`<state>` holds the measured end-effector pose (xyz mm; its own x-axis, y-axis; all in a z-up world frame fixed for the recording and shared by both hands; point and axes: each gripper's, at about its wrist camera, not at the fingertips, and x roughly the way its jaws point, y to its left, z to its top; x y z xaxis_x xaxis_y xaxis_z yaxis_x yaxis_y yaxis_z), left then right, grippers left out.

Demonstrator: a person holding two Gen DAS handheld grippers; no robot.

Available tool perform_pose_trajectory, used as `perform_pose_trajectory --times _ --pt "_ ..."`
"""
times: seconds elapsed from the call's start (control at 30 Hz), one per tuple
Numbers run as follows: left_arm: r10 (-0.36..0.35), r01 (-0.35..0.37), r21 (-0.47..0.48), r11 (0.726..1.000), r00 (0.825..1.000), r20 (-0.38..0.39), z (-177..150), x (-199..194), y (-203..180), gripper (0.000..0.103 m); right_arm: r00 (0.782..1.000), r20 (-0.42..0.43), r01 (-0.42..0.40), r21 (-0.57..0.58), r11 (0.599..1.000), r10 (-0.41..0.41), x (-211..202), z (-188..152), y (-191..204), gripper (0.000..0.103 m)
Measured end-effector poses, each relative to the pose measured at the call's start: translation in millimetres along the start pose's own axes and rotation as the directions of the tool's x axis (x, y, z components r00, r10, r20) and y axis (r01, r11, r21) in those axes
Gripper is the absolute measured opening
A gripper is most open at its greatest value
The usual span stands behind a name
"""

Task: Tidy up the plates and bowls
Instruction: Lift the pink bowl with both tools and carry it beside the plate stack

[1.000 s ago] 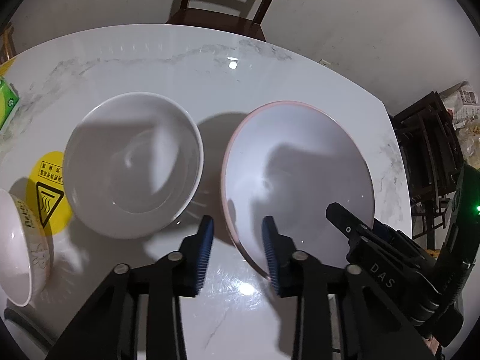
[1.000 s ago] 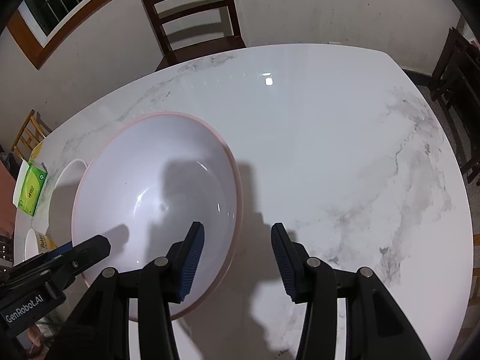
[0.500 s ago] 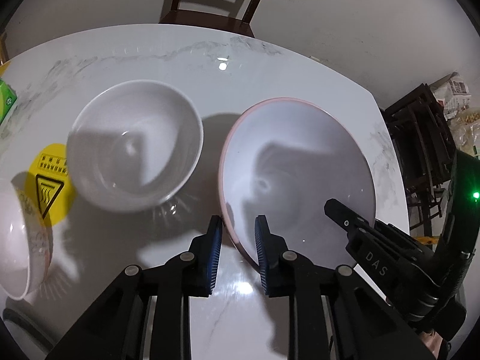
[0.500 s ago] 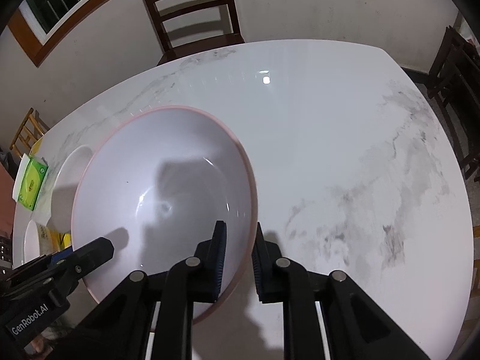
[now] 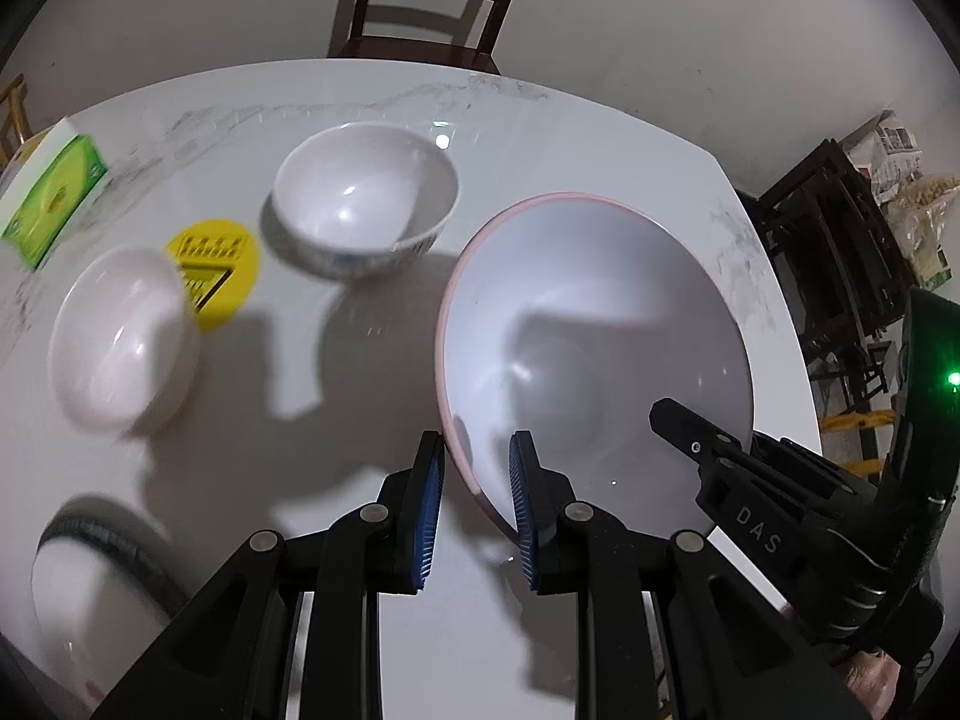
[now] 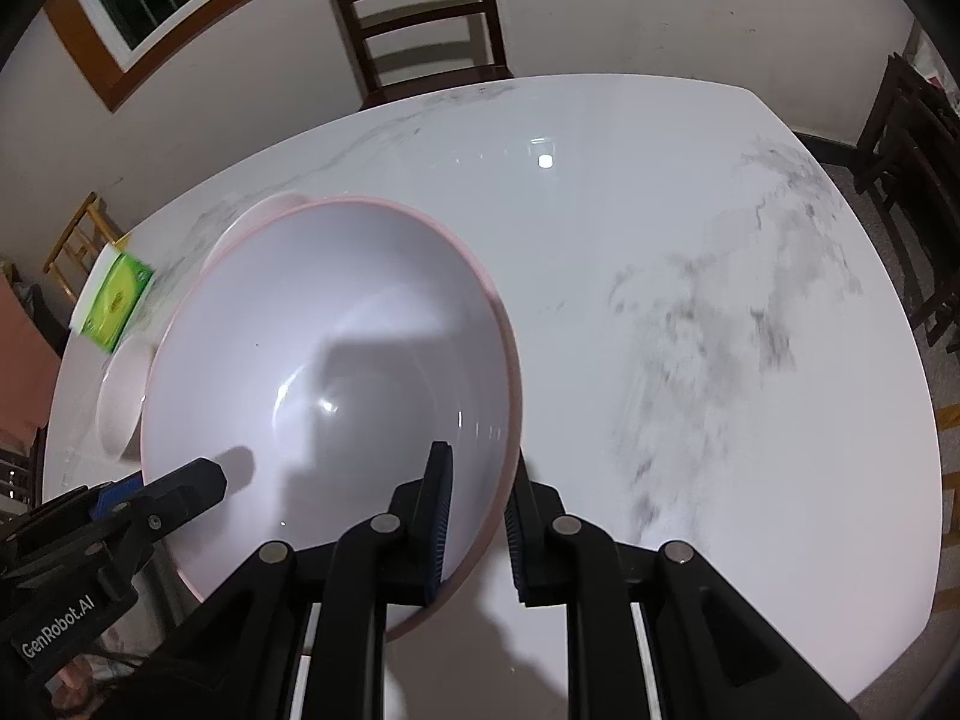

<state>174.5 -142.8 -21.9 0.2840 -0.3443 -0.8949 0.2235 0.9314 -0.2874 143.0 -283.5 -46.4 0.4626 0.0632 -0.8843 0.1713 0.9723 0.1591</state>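
A large white bowl with a pink rim [image 5: 594,348] [image 6: 336,372] hangs tilted just above the marble table [image 6: 690,252], held from both sides. My left gripper [image 5: 477,444] is shut on its left rim, one pad inside and one outside. My right gripper [image 6: 478,462] is shut on the opposite rim the same way. Each gripper shows in the other's view, the right gripper [image 5: 708,450] reaching over the bowl's edge. A medium white bowl with a blue pattern [image 5: 366,204] and a small white bowl [image 5: 120,336] stand on the table to the left.
A yellow round sticker [image 5: 216,270] lies between the two smaller bowls, and a green box [image 5: 54,198] [image 6: 117,300] sits at the far left edge. A dark-rimmed dish [image 5: 90,564] shows near the lower left. Wooden chairs [image 6: 420,18] stand behind the table. Bare marble lies to the right.
Both grippers closed onto the large bowl's rim. The bowl has come up off the table and moved away from the two smaller bowls, which now lie farther to the left.
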Motion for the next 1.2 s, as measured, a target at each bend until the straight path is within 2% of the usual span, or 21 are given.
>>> perform_pose_trajectory --times 0.17,0.57,0.9,1.2 --pt "-0.009 0.009 -0.008 1.000 1.000 0.011 -29 -20 13 0.019 1.000 0.011 -0.008 -0.016 1.000 0.008 -17 -32 15 0.017" --pt "-0.010 0.010 -0.056 0.998 1.000 0.002 -89 -42 40 0.019 0.999 -0.034 -0.035 -0.025 0.999 0.035 -27 -84 40 0.018" --pt "-0.013 0.011 -0.069 0.998 0.999 -0.031 -119 -41 51 0.019 0.995 -0.089 -0.049 -0.020 0.999 0.047 -18 -118 43 0.018" --pt "-0.013 0.008 -0.084 0.996 0.999 -0.052 -133 -35 61 0.018 0.994 -0.102 -0.048 -0.036 0.998 0.044 -15 -130 51 0.021"
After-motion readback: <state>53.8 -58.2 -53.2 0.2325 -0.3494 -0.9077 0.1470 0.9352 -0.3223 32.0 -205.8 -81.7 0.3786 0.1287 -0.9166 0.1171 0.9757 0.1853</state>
